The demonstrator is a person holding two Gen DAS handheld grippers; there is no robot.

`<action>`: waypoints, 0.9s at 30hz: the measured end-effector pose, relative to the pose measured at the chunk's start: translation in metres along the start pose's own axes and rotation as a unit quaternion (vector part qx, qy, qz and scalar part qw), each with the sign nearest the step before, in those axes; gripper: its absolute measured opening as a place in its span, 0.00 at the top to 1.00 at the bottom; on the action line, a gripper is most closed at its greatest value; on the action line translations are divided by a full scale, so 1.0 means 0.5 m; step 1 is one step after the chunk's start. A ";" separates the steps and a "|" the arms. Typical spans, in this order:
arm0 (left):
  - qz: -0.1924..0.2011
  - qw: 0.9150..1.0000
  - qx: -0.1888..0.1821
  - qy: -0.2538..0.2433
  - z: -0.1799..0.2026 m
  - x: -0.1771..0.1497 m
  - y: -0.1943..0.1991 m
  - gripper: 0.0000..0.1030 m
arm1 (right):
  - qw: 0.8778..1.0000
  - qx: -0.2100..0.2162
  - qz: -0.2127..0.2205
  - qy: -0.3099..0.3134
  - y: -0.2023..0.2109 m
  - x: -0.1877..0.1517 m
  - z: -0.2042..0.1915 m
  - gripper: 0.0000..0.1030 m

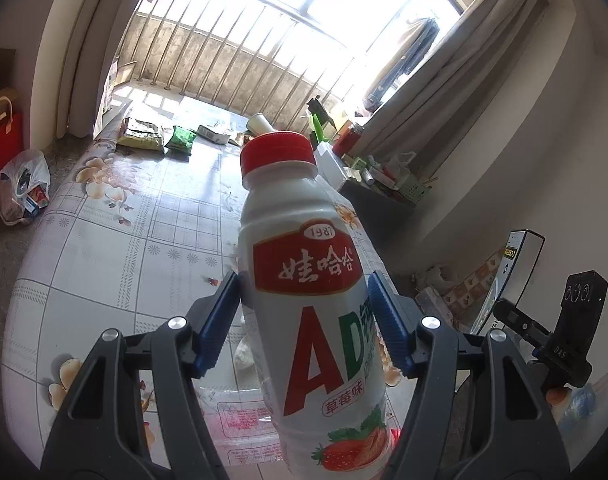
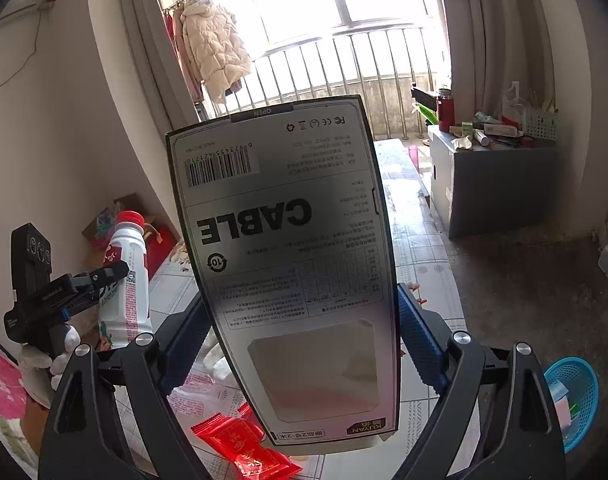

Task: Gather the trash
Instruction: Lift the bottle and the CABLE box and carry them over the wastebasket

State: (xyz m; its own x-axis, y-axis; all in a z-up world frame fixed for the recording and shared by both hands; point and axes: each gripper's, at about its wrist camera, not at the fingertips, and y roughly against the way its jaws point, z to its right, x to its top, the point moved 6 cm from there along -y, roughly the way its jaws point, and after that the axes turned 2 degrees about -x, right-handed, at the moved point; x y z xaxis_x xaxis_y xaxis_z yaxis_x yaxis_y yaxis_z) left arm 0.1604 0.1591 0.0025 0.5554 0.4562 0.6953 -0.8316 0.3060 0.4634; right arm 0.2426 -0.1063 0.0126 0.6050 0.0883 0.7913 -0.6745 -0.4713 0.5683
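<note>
A long bench [image 1: 104,248] runs toward the balcony railing, covered in a glossy cloth printed with grids and flowers. At its far end lie a yellow-green snack bag [image 1: 140,135], a small green packet [image 1: 180,140] and a flattened carton [image 1: 214,133] (all close together). At the near end rest a clear printed wrapper [image 1: 232,416] and a red sweet packet [image 2: 244,446].

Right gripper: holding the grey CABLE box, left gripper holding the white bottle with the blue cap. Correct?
Not quite: the cap is red, not blue, as the left wrist view shows. The rest stands: the left gripper holds the white bottle, and the right gripper holds the grey CABLE box.
</note>
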 end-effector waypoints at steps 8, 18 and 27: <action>0.007 0.999 -0.035 -0.035 0.097 -0.006 0.009 0.40 | 0.998 0.002 0.049 -0.041 0.100 0.001 0.056 0.17; -0.031 0.990 -0.104 -0.093 0.292 -0.037 -0.053 0.41 | 0.986 -0.050 0.099 -0.126 0.262 -0.076 0.207 0.17; -0.139 0.963 -0.185 -0.138 0.519 -0.133 -0.195 0.41 | 0.950 -0.159 0.121 -0.239 0.416 -0.210 0.410 0.17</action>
State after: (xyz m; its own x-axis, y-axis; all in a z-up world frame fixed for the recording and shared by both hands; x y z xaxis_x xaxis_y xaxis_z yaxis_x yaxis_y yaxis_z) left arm 0.2045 -0.1178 0.0536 0.6929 0.0895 0.7154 -0.5641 0.6852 0.4607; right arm 0.1256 -0.3937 0.0013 0.4883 -0.4335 0.7574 -0.8659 -0.1323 0.4825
